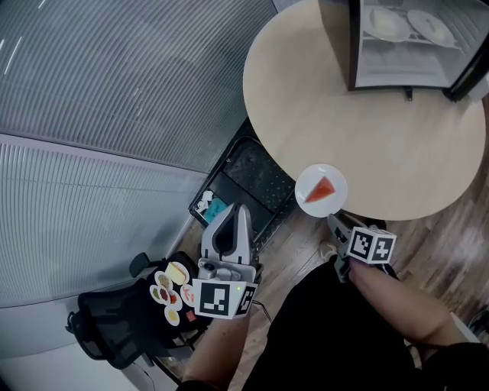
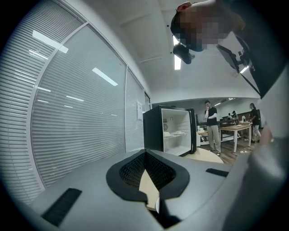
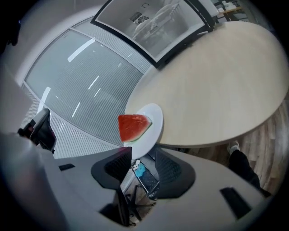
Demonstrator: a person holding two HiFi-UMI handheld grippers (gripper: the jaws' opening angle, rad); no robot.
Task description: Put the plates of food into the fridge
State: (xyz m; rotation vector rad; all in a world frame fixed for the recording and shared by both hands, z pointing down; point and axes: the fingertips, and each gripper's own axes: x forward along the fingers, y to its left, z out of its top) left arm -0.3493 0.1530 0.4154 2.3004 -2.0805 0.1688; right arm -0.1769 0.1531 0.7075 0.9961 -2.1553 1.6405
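At the upper right of the head view stands a round, pale wooden table (image 1: pixel 397 130). On its far part is a small black fridge (image 1: pixel 397 69) with the door open, and two white plates (image 1: pixel 386 23) lie on its shelf. On the wooden floor at the lower left is a black chair (image 1: pixel 114 321), and several small plates of food (image 1: pixel 170 292) lie together on its seat.

The right forearm (image 1: pixel 397 298) comes in from the lower right and reaches up and to the left, toward the near edge of the table. It carries the right gripper (image 1: pixel 334 219), whose marker cube (image 1: pixel 372 246) faces upward. Its jaws are closed on the near rim of a white plate (image 1: pixel 309 183), as the right gripper view shows (image 3: pixel 140 155). This plate (image 3: pixel 151 126) sits at the table's edge, partly over the top and partly beyond it. I cannot tell if it touches the wood. A red watermelon slice (image 1: pixel 324 189) with a green rind lies on it.

The left forearm (image 1: pixel 218 355) stays low, in front of the body. The left gripper (image 1: pixel 238 218) points forward, toward the fridge. In its own view the tips of the pads meet (image 2: pixel 145 152), with nothing held between them.
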